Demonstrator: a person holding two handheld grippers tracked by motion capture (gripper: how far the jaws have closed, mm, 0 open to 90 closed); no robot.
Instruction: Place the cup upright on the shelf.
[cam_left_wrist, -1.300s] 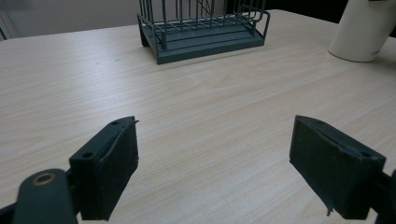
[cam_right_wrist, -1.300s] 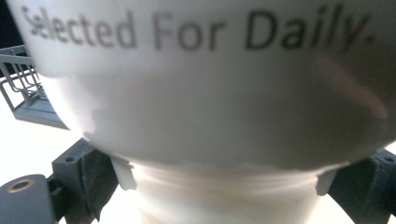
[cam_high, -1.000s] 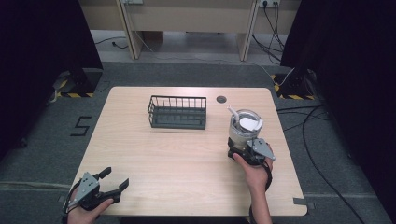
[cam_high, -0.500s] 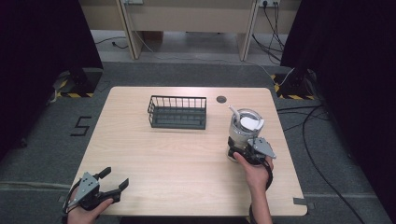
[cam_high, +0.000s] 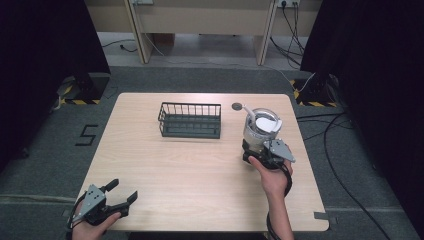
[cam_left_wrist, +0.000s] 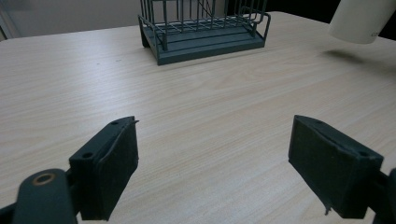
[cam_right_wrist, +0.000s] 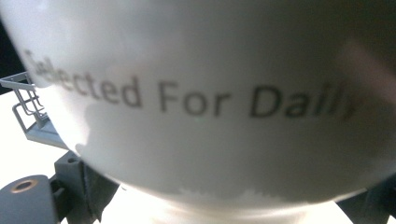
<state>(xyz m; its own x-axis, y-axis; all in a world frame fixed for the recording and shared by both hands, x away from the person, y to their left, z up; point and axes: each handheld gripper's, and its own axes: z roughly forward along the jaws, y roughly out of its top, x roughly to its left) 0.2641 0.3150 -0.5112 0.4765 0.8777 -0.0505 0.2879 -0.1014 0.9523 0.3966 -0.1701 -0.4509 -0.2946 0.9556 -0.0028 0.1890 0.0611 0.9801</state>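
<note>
My R gripper (cam_high: 260, 150) clamps white printed cup (cam_high: 261, 128), lifted off pale wood table (cam_high: 200, 170); L gripper (cam_high: 117, 200) jaws spread, empty, near dark wire basket (cam_high: 190, 120).

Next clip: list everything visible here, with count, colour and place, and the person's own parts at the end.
Table: one, light wood, centre of the high view.
Basket: one, dark wire, far middle of the table.
Cup: one, white with a clear rim, right side of the table, between the right gripper's jaws; printed "Selected For Daily".
Spoon: one, white, sticking out of the cup.
Grommet: one, dark, far edge of the table.
Left gripper: black, open, near left corner.
Right gripper: black, at the cup's base.
Hands: two, holding the grippers.
</note>
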